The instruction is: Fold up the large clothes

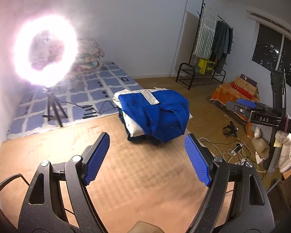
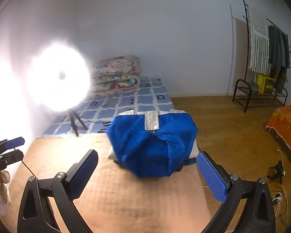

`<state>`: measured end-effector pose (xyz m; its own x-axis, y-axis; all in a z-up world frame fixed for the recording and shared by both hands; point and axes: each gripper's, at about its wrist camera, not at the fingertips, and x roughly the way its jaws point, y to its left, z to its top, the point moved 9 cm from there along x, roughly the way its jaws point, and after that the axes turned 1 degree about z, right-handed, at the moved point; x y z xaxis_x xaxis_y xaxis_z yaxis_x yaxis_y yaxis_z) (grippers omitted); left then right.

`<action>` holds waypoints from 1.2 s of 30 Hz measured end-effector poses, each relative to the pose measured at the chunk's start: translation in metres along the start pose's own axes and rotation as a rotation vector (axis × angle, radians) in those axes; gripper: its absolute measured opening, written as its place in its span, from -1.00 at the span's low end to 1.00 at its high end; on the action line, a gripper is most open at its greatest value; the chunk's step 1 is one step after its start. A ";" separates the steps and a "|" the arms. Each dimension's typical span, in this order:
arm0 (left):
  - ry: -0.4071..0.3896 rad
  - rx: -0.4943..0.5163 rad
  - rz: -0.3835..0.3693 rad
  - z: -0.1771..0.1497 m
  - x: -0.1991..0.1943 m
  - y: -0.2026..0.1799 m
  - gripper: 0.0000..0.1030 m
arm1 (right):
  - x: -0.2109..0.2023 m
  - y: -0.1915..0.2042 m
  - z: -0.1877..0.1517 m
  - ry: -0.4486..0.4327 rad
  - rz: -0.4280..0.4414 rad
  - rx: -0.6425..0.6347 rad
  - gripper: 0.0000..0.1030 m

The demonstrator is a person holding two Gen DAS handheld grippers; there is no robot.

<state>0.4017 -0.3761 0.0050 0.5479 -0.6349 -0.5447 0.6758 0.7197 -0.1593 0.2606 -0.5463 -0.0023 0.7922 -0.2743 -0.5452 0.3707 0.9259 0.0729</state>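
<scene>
Blue and white fabric, a folded garment [image 2: 153, 145] with a white placket and snap showing on top, sits on a small stack of other folded clothes at the far middle of the tan mat [image 1: 126, 174], close to the mat's far right edge where the wooden floor begins. From the right wrist view the bundle lies straight ahead of the right gripper [image 2: 147, 176], just beyond its fingertips and roughly centred between them, its wider span running left to right across the line of approach. From the left wrist view the same garment [image 1: 155, 112] lies ahead and slightly right of the left gripper [image 1: 147, 155], with more bare mat between them, so the right gripper looks the nearer of the two. Both grippers have their blue-padded fingers spread wide, holding nothing and touching neither cloth nor mat as far as can be seen. A judgement only: the bundle looks already folded, so any coming move would likely be a straight reach forward, the jaws wide enough to straddle a corner or edge.
</scene>
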 end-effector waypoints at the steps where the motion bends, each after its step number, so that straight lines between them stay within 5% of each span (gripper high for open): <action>1: -0.008 0.007 0.007 -0.004 -0.014 -0.002 0.59 | -0.008 0.006 -0.003 -0.004 0.000 -0.007 0.99; 17: -0.018 -0.005 0.056 -0.089 -0.147 -0.028 0.60 | -0.115 0.077 -0.077 -0.043 -0.061 -0.042 0.99; 20: -0.024 -0.012 0.076 -0.099 -0.157 -0.031 0.61 | -0.124 0.082 -0.092 -0.042 -0.070 -0.034 0.99; 22: -0.035 -0.008 0.097 -0.106 -0.165 -0.034 1.00 | -0.128 0.083 -0.099 -0.043 -0.073 -0.022 0.99; 36: -0.076 0.049 0.169 -0.132 -0.184 -0.040 1.00 | -0.136 0.090 -0.132 -0.102 -0.142 -0.023 0.99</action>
<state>0.2092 -0.2508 0.0030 0.6903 -0.5268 -0.4960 0.5930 0.8046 -0.0292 0.1222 -0.3916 -0.0320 0.7780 -0.4271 -0.4607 0.4725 0.8811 -0.0190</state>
